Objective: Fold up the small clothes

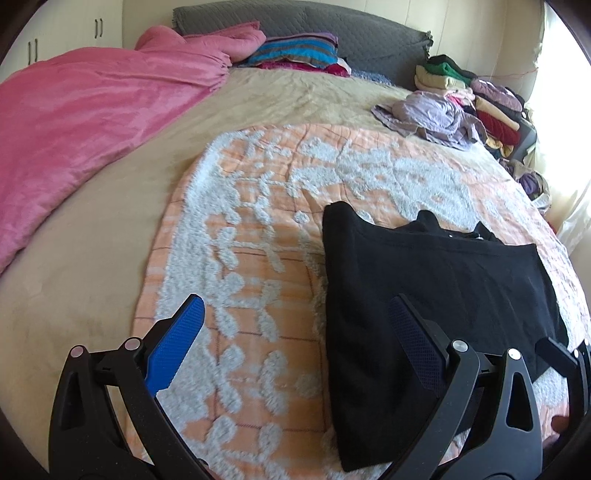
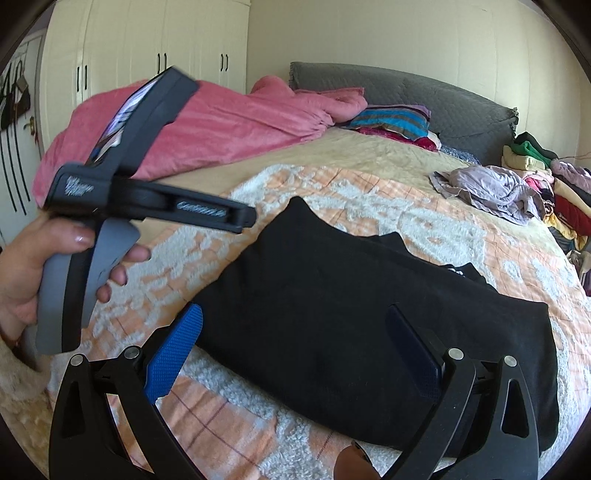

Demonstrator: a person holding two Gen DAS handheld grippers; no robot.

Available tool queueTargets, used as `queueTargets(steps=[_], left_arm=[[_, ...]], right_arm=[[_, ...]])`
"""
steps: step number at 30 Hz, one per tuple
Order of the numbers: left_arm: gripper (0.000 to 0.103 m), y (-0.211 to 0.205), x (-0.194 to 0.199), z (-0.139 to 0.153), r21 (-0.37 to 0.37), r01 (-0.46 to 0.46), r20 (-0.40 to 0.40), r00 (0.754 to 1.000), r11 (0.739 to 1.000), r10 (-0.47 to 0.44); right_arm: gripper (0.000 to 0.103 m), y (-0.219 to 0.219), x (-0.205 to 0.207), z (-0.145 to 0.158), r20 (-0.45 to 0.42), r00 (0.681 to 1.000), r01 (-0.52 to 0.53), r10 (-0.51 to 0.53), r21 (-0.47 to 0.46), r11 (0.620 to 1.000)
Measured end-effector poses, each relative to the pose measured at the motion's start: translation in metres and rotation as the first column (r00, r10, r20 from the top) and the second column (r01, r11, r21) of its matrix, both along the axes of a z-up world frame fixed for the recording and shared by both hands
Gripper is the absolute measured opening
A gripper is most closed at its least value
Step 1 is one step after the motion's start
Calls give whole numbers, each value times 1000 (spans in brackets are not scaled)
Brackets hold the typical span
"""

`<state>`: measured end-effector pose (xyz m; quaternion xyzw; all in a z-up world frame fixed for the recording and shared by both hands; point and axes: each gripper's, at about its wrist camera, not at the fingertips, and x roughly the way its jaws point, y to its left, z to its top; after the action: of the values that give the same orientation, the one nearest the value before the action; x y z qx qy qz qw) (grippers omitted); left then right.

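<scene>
A black garment [image 1: 424, 291] lies folded flat on the orange and white towel [image 1: 258, 236] spread over the bed. My left gripper [image 1: 295, 325] is open above the garment's left edge, its right pad over the black cloth, nothing held. In the right wrist view the same black garment [image 2: 351, 302] fills the middle, and my right gripper [image 2: 295, 339] hangs open over its near edge, empty. The left gripper's body [image 2: 147, 199] shows at the left of that view, held up by a hand [image 2: 33, 266].
A pink blanket [image 1: 92, 110] is heaped at the left of the beige bed [image 1: 92, 280]. Striped pillows [image 1: 295, 51] lean on the grey headboard [image 1: 332, 26]. A crumpled lilac garment [image 1: 432, 114] and piles of folded clothes [image 1: 495, 107] sit at the far right.
</scene>
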<state>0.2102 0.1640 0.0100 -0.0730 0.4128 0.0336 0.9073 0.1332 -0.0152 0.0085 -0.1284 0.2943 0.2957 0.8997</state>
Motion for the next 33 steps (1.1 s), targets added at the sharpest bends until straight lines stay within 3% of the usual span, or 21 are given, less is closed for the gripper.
queueTargets(steps=[22,26,33], left_arm=[[93,-17,60,-26,-16,56,-90,994,998,-57],[93,-5,68,-28,-65,39,-95,994,997,-45],[93,10,78,-27,-89,6,-90,996,996,-15]], right_arm=[[98,23,-5,-51,-1,998,-65,66,-180,981],[98,32,-2,-59,-2,997,-73,74,-243,967],[98,52,13,-73,38,997,-45,63,-361,932]])
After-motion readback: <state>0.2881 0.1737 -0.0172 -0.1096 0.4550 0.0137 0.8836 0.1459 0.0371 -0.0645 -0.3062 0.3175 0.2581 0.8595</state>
